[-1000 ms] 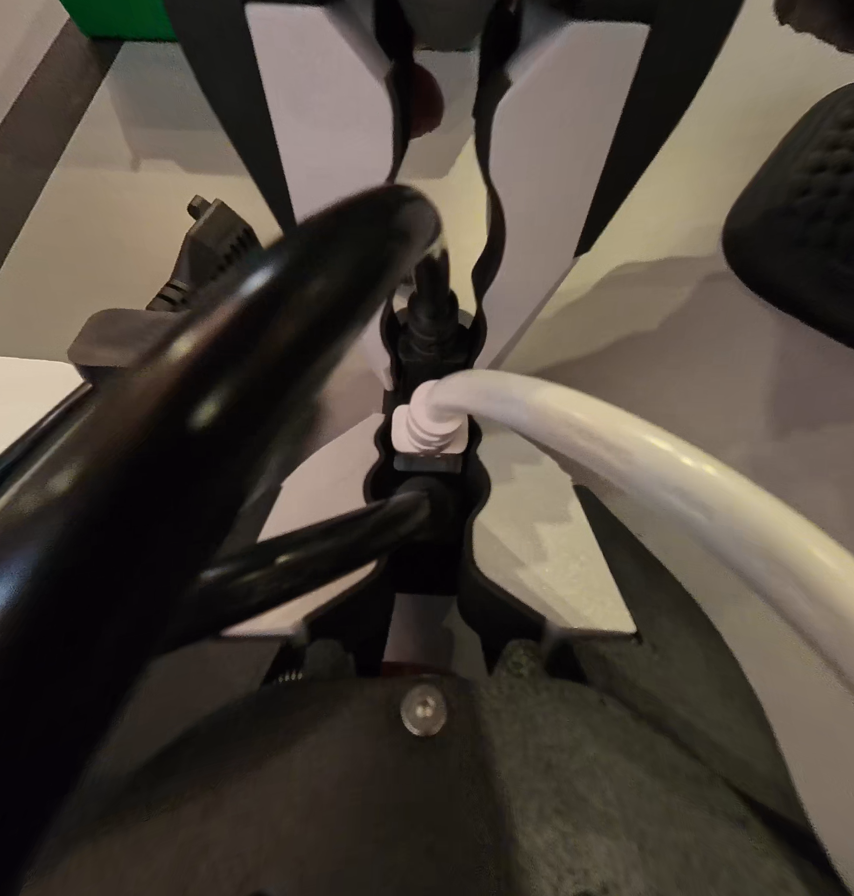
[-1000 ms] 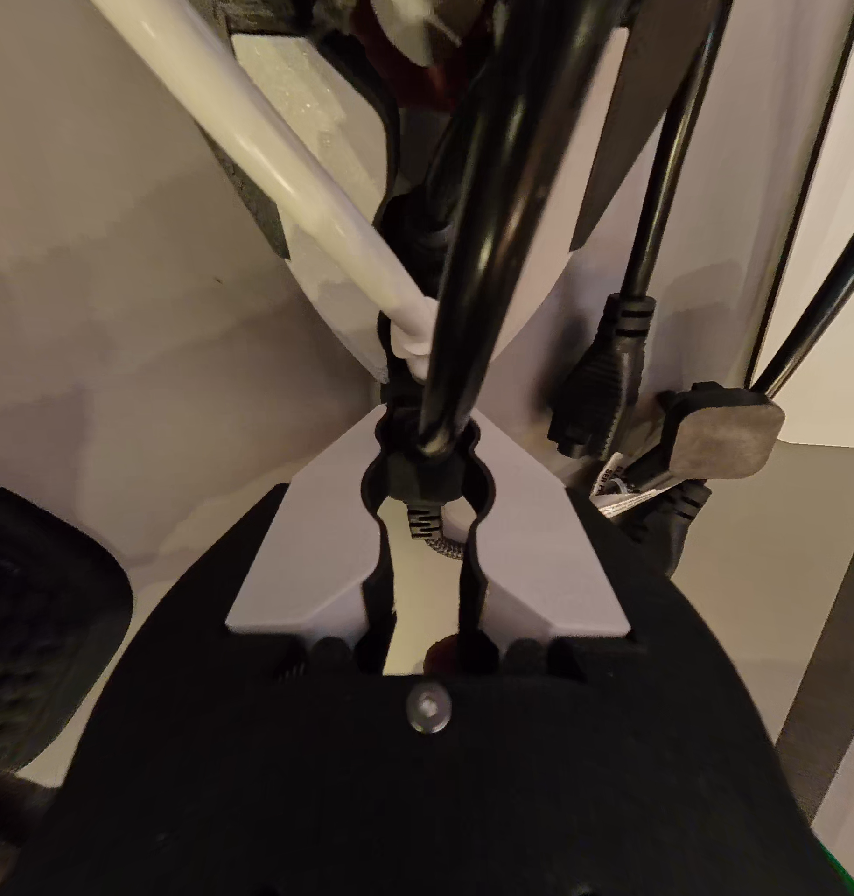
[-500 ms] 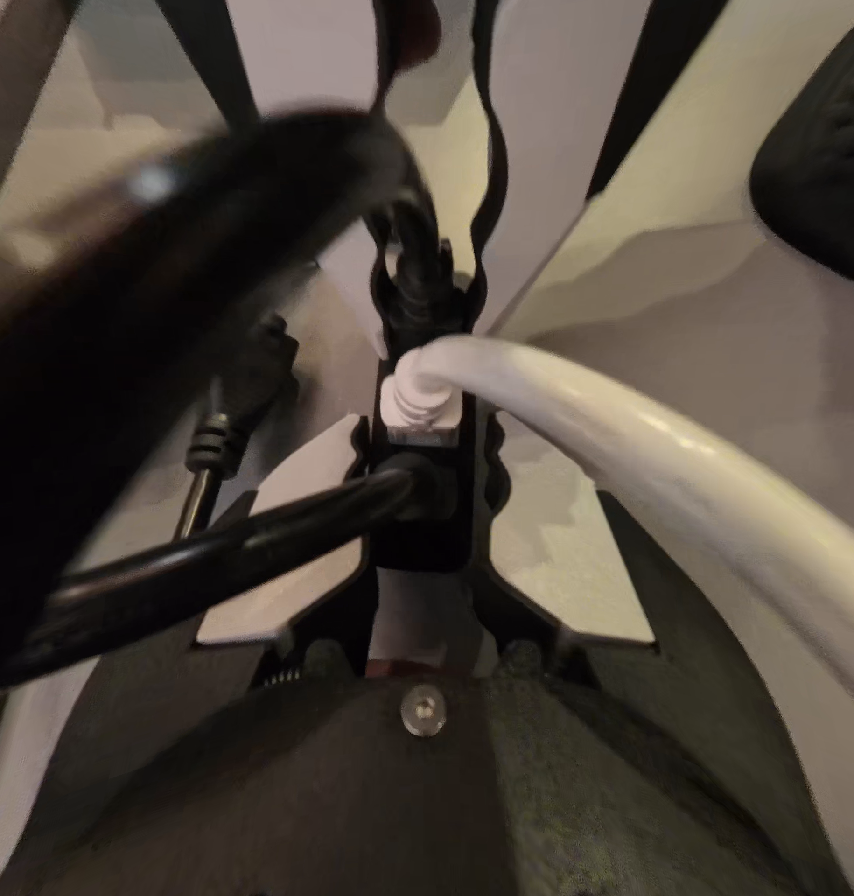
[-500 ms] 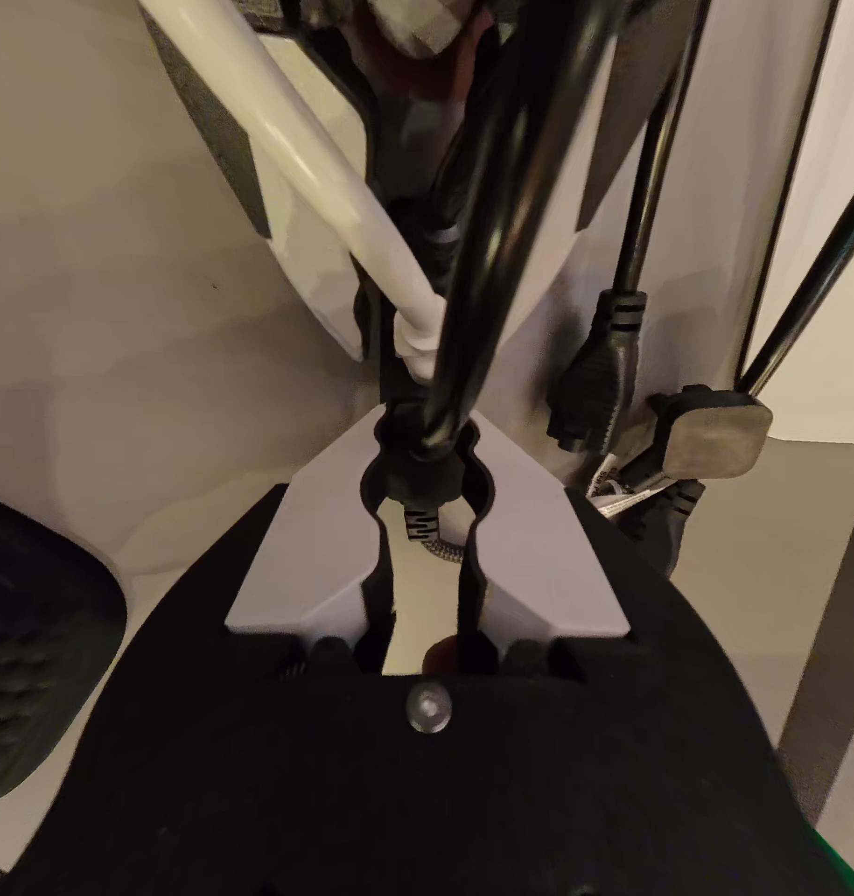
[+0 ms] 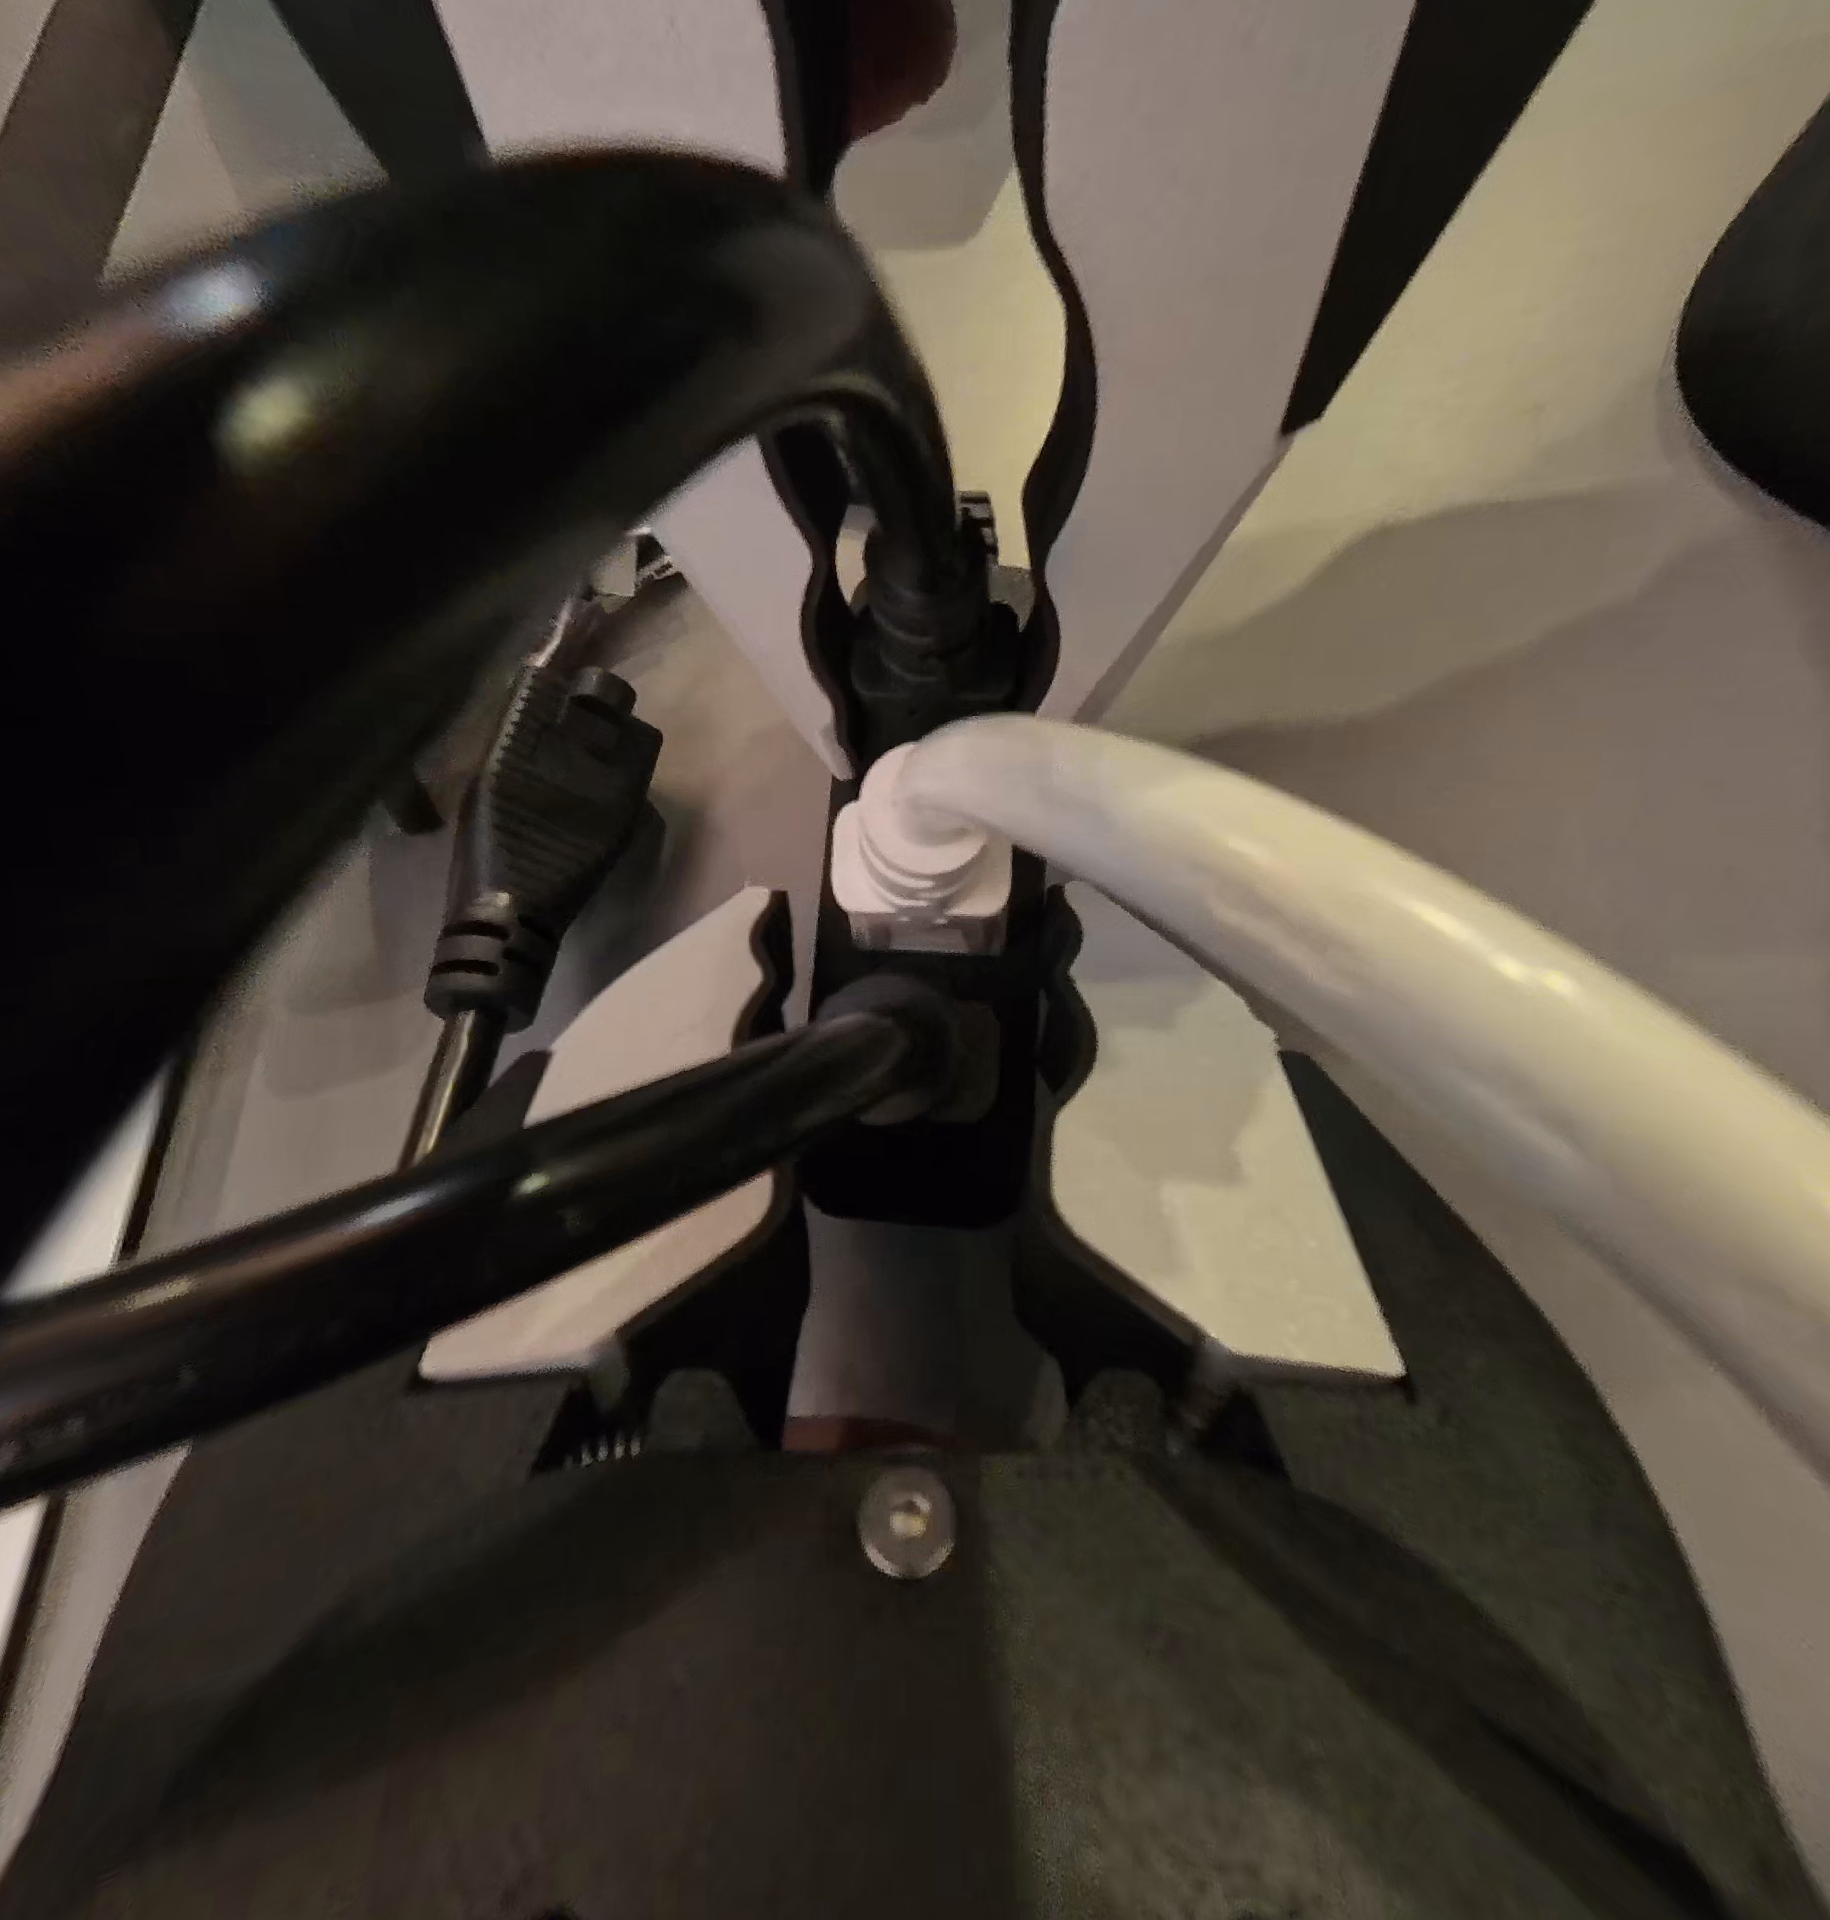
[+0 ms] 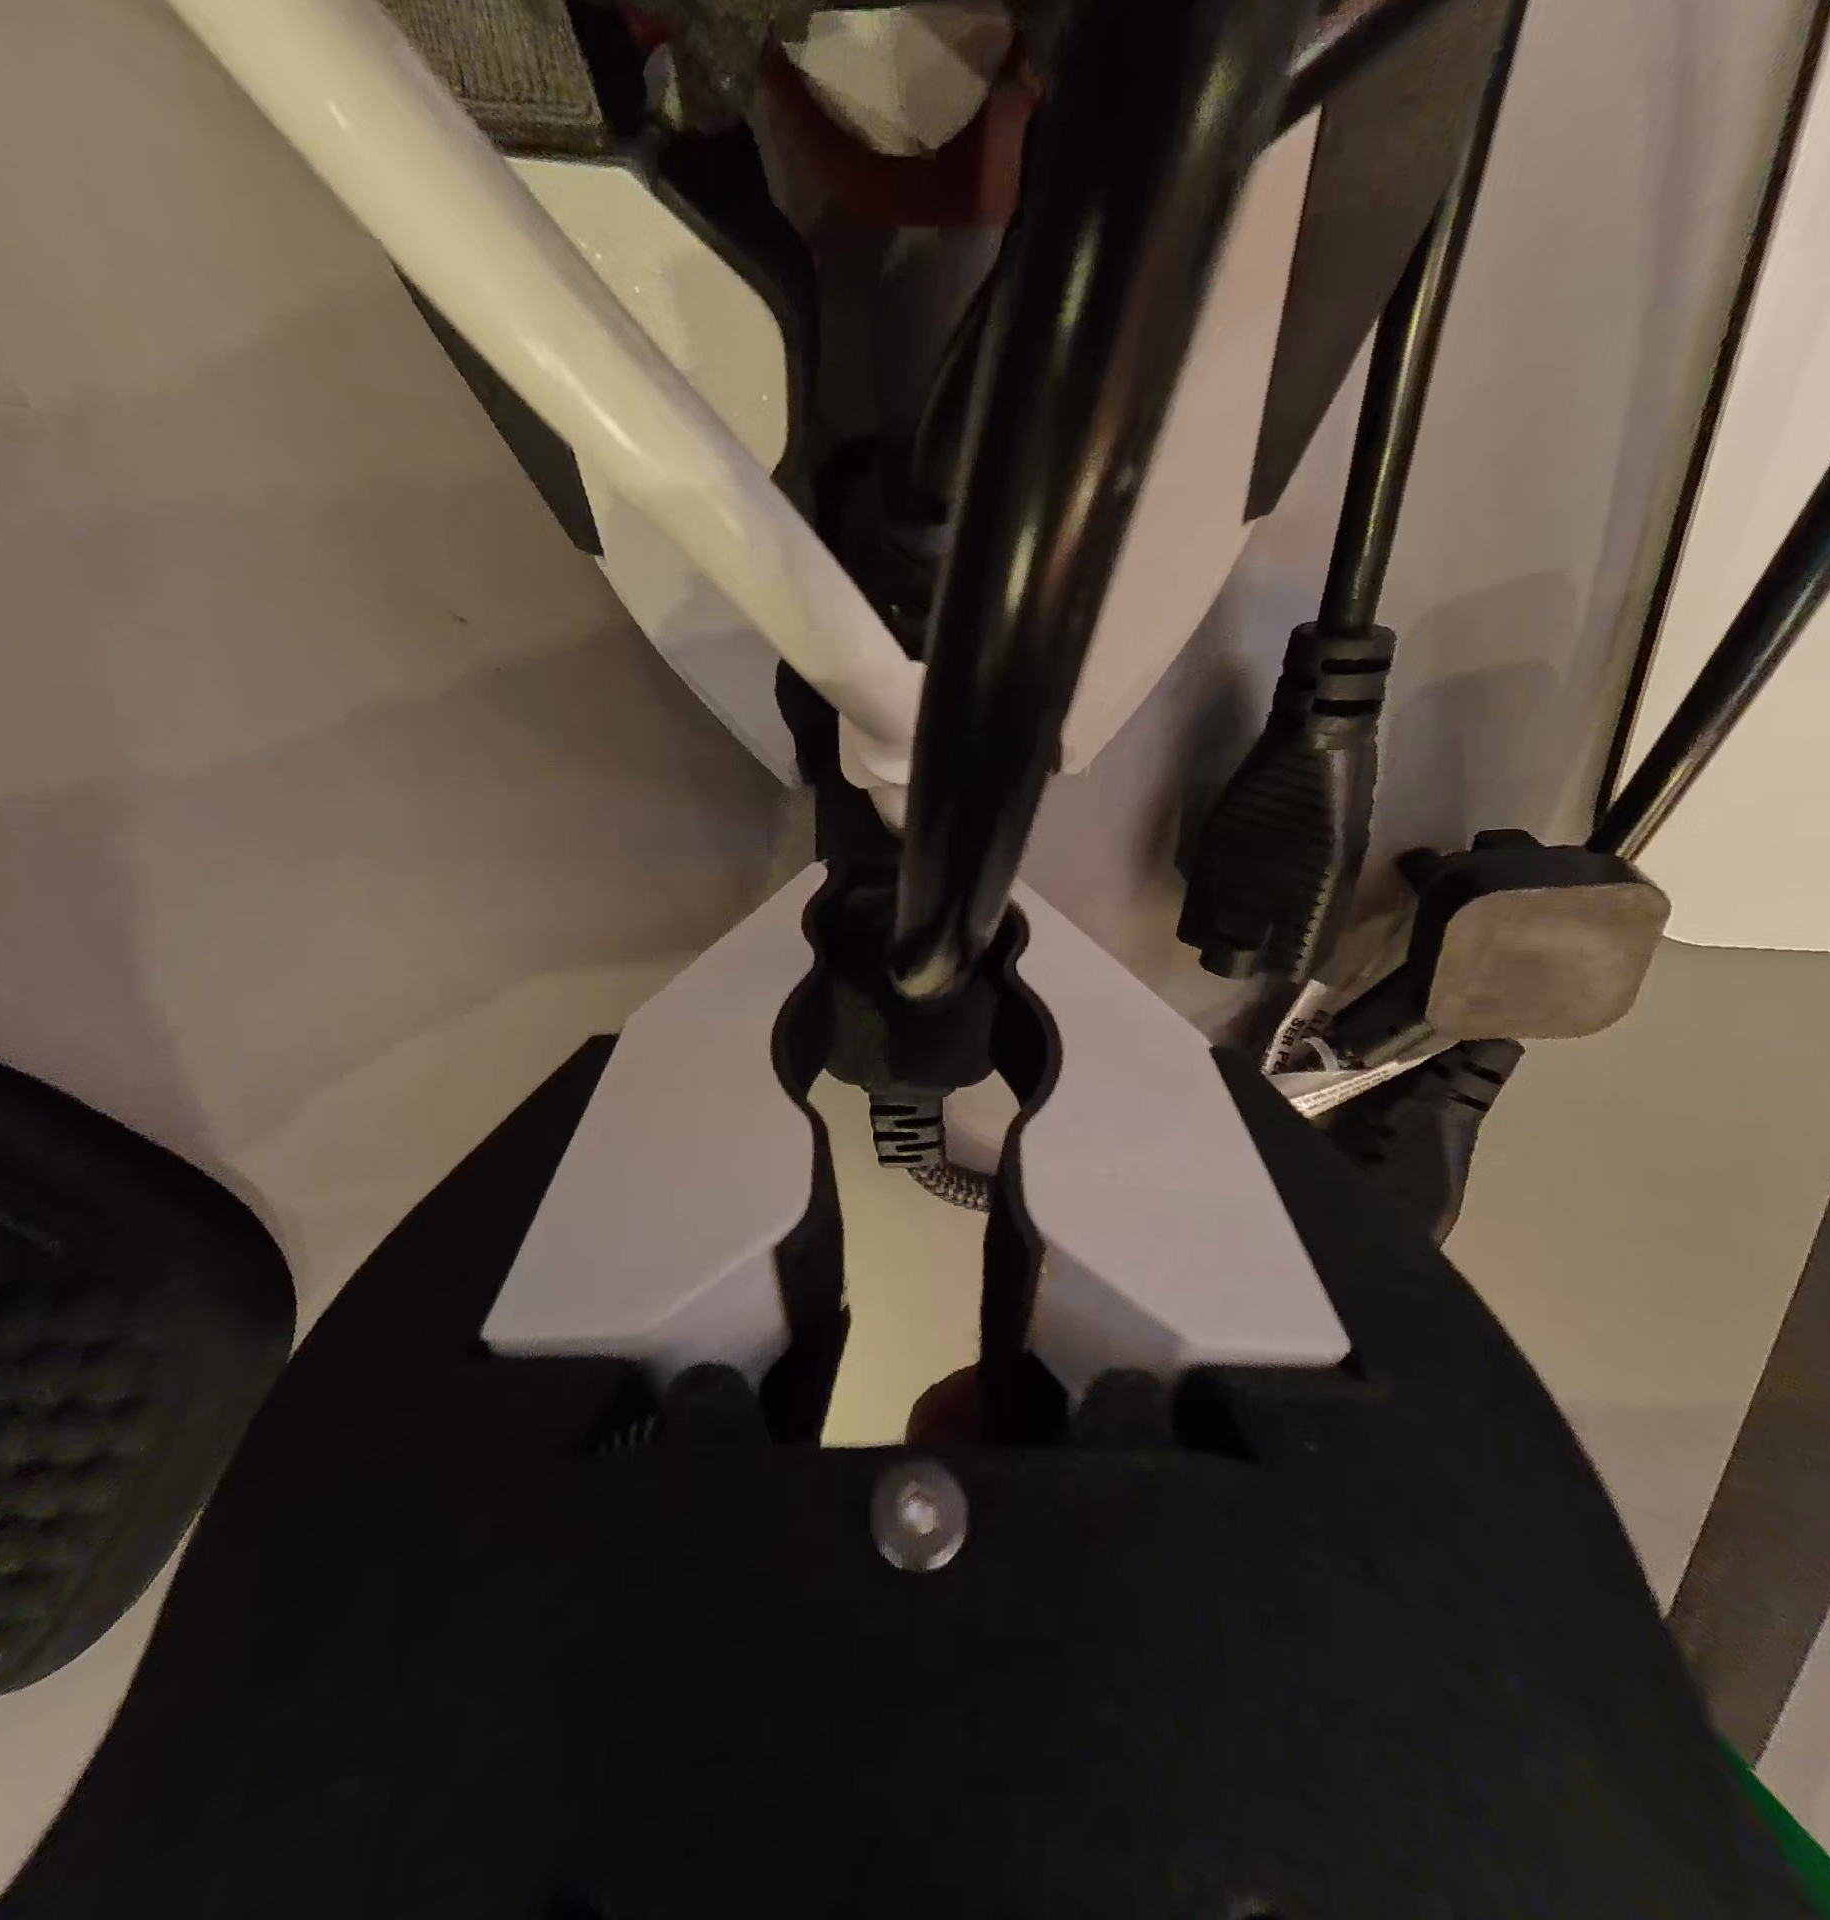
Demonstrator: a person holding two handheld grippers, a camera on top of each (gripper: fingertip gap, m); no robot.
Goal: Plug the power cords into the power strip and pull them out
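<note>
- Left tongs (image 5: 916, 1091): nearly closed, both fingers pressed on the sides of the black strip (image 5: 911, 1174); I judge this grip is there to pin the strip down while a plug is worked
- Right tongs (image 6: 913, 987): closed down on the black plug (image 6: 911, 1023) at the strip's far end from my left tongs; its thick cord (image 6: 1046, 520) rises out between the fingers towards the camera
- Strip position: between the two tongs, which face each other tip to tip; from the right wrist view most of its body is hidden under the plugs
- Strip axis: the long axis runs straight along the finger line of both tongs, from one pair to the other
- Seated plugs, in a row along that axis: a side plug (image 5: 921, 1049) nearest my left tongs with its cord going left, then the white plug (image 5: 916, 873) with the white cord (image 5: 1410, 987) arching right, then the black plug
- Black plug orientation: I judge that its pins point down into the strip and its cord end points up; whether it is fully seated I cannot tell
- Spare plugs (image 6: 1285, 821): loose on the table (image 6: 267, 727), right of my right tongs, clear of the strip
- Braided lead (image 6: 921, 1169): just below the black plug, inside the right tongs' gap; I take it for the strip's own
</note>
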